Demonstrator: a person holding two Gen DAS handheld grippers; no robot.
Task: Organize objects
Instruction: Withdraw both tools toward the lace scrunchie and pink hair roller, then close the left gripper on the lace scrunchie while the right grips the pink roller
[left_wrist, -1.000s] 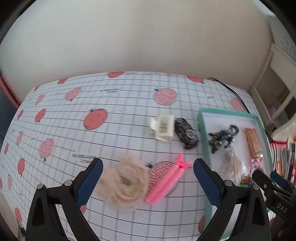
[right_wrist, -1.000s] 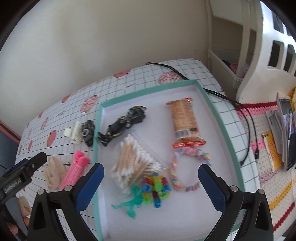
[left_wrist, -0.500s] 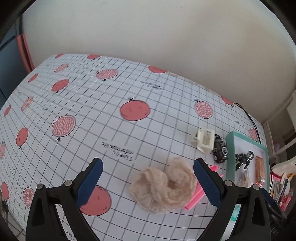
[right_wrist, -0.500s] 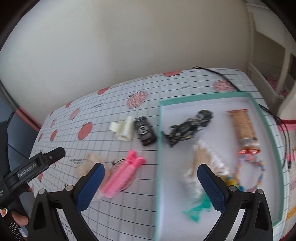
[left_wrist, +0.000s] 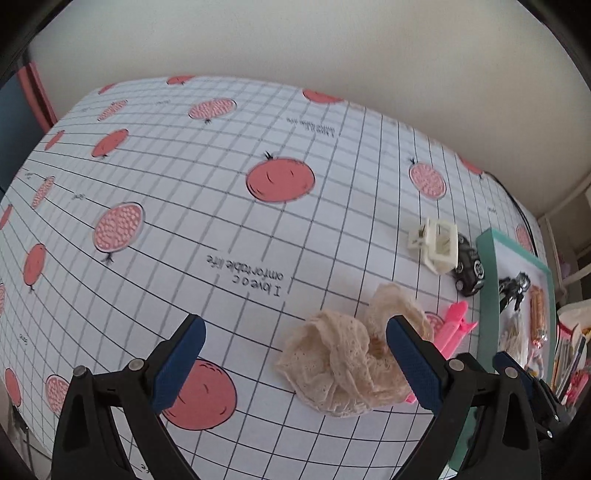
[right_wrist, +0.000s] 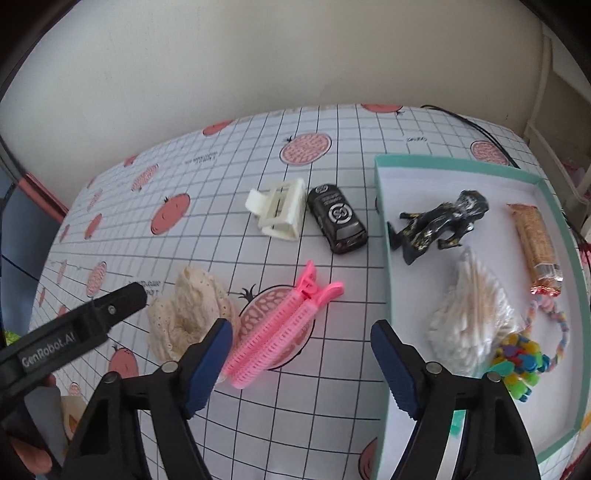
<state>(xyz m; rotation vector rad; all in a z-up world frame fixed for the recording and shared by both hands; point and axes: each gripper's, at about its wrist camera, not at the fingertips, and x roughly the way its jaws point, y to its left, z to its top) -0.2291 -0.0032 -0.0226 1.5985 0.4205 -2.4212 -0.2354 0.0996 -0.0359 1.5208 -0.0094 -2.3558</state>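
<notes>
A beige lace scrunchie lies on the gridded tablecloth, just left of a pink hair clip. Farther back sit a cream claw clip and a black toy car. The teal-rimmed tray on the right holds a black figure, cotton swabs, a snack pack and colourful beads. My left gripper is open, its right finger over the scrunchie's edge. My right gripper hangs open above the pink clip's near end.
The tablecloth with red fruit prints spreads wide and bare to the left. A black cable runs along the table's back right corner. White shelving stands to the right. A person's fingers grip the left tool's handle.
The right gripper has swung left from over the tray to above the pink clip. The left gripper has shifted left, then back toward the scrunchie. Both stay open and hold nothing.
</notes>
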